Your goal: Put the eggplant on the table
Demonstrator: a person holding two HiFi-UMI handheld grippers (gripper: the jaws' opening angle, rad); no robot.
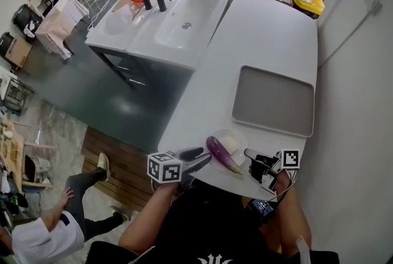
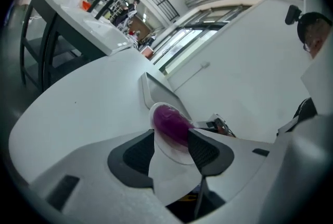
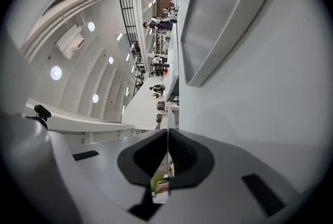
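A purple eggplant (image 1: 224,155) lies slantwise on a small pale plate (image 1: 236,139) near the front edge of the white table (image 1: 264,35). My left gripper (image 1: 207,153) comes in from the left, its tips beside the eggplant's flank. In the left gripper view the jaws stand apart, and the eggplant (image 2: 170,124) and plate (image 2: 171,158) show in the gap, partly hidden by the right pad. My right gripper (image 1: 247,152) hovers by the plate's right rim. In the right gripper view its pads (image 3: 167,134) meet with nothing visible between them.
A grey tray (image 1: 273,100) lies on the table beyond the plate, towards the wall on the right. A white double sink unit (image 1: 184,14) joins the table's far left. A person (image 1: 43,232) crouches on the floor at lower left.
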